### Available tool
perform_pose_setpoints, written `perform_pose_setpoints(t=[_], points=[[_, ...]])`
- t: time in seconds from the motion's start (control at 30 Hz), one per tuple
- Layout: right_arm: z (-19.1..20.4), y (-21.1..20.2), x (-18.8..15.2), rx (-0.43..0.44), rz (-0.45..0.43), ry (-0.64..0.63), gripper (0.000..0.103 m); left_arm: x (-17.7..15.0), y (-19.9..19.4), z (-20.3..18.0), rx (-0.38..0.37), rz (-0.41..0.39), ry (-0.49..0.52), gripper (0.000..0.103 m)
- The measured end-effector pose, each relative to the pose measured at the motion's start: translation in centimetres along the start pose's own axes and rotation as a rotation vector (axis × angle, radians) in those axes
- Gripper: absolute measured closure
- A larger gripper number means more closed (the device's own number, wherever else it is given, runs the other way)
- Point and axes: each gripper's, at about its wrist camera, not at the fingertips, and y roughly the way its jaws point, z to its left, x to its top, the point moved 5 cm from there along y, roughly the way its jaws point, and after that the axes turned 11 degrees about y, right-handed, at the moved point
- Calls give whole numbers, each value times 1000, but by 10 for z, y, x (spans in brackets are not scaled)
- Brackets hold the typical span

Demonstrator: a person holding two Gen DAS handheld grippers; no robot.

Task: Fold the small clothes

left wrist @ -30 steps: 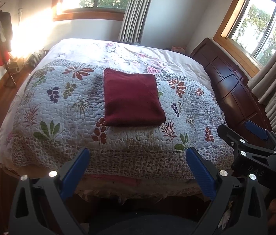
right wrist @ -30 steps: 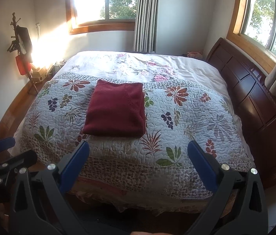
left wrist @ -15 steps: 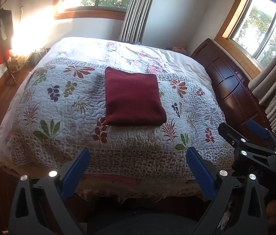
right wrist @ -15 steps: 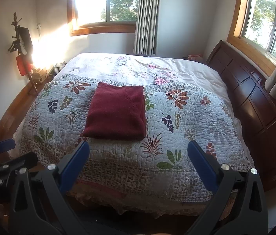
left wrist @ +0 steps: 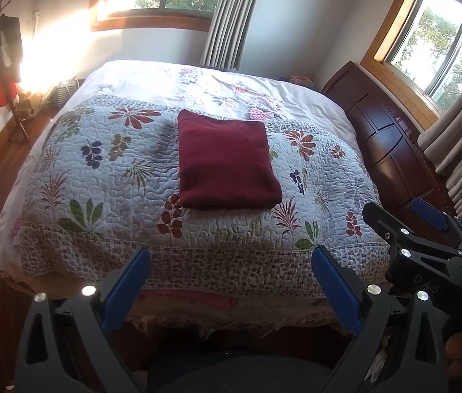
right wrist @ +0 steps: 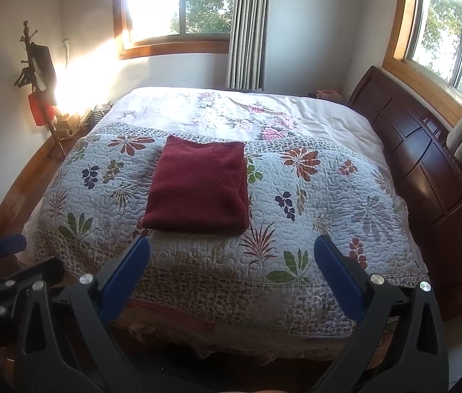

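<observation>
Floral quilt (left wrist: pixel 106 177), folded maroon garment (left wrist: pixel 226 167), "DAS" on right gripper (left wrist: pixel 404 216)

A dark red folded garment (left wrist: pixel 226 163) is lying at frame centre on a pale grey quilt (left wrist: pixel 126 177) showing red, navy and green leaf prints. In the upper part, a white sheet (right wrist: pixel 240 111) is showing pink flowers. At right, a reddish-brown headboard (right wrist: pixel 427 170) is gleaming. At the bottom, each black gripper (left wrist: pixel 231 281) is showing blue pads (left wrist: pixel 126 288).
</observation>
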Motion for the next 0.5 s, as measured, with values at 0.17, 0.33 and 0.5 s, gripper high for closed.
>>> perform_pose_setpoints(t=[0.17,0.33,0.5], points=[[1,3,0,-5,3,0,3,1,2,0,-3,4,5,4],[2,7,2,-8,10,4,3,4,6,-1,-9,10,8,4],[0,8,2,-14,14,7,3,6,9,-2,-16,14,13,4]])
